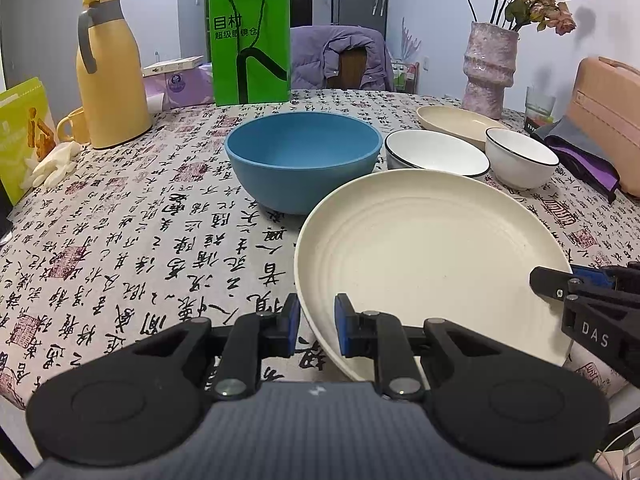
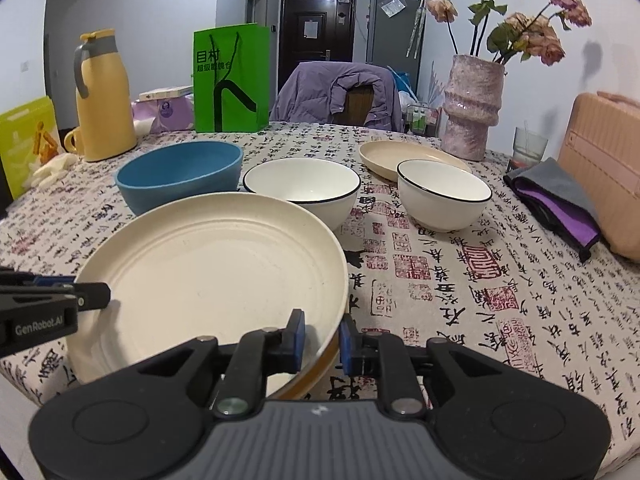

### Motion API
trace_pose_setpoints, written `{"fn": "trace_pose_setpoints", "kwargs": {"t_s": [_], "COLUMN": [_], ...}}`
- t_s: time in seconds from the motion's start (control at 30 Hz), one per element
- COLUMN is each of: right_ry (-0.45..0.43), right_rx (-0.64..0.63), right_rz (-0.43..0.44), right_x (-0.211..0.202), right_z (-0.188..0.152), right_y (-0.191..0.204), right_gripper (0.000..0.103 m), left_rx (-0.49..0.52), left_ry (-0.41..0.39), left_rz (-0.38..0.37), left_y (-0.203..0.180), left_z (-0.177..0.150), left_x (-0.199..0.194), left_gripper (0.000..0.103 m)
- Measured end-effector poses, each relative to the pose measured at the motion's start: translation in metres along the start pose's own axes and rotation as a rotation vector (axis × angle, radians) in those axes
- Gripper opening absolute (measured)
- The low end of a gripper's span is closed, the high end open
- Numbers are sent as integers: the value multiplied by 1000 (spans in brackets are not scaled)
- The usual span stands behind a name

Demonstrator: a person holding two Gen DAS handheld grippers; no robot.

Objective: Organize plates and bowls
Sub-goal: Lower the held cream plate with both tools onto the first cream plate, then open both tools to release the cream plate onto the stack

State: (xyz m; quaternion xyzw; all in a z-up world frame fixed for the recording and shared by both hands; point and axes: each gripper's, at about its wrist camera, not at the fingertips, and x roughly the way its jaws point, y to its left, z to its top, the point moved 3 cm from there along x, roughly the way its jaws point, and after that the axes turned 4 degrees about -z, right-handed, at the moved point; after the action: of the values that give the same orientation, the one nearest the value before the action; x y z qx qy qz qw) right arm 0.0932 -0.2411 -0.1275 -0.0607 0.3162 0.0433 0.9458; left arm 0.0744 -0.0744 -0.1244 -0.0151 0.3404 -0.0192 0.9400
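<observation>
Left gripper [image 1: 316,330]: its blue-padded fingers are straddling the near-left rim of the large cream plate [image 1: 424,256], one pad outside and one inside; a narrow gap is showing on both sides, so it looks not quite closed on the rim, though contact is hard to judge from here.
Right gripper [image 2: 322,338]: its fingers are bracketing the plate's near-right rim in the same way, parted only a little, apparently about to pinch.
Why two grips: the plate is wide and shallow, so holding opposite edges should be keeping it level for a lift.
Plate position: it is sitting at the near edge of the calligraphy-print tablecloth [image 1: 140,240], in front of the blue bowl [image 1: 302,160] and apart from it.
Plate look: matte cream, faint concentric ridges, a raised lip; a tan underside is showing in the right wrist view.
Other dishes: a black-rimmed white bowl [image 2: 302,188] and a smaller one [image 2: 444,196] are standing behind, with a second cream plate [image 2: 400,158] beyond, likely the stacking spot.
</observation>
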Motion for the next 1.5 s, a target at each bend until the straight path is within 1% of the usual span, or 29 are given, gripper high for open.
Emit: {"fn": "trace_pose_setpoints", "kwargs": {"t_s": [0.2, 0.4, 0.63, 1.1, 1.5], "right_ry": [-10, -3, 17, 9, -2], "right_rx": [-42, -68, -93, -88, -38], "right_rz": [-44, -68, -88, -77, -44], "right_x": [-1, 1, 8, 8, 7], "right_z": [1, 0, -3, -5, -6], "right_y": [6, 11, 14, 13, 6], "right_gripper": [19, 21, 21, 20, 19], "left_rx": [6, 19, 23, 46, 99], "left_ry": [3, -7, 2, -10, -32], "left_rz": [-1, 5, 9, 20, 49], "left_y": [-1, -2, -2, -3, -9], "left_z": [-1, -2, -3, -6, -10], "left_x": [1, 0, 2, 4, 5], "left_gripper": [19, 19, 18, 19, 19]}}
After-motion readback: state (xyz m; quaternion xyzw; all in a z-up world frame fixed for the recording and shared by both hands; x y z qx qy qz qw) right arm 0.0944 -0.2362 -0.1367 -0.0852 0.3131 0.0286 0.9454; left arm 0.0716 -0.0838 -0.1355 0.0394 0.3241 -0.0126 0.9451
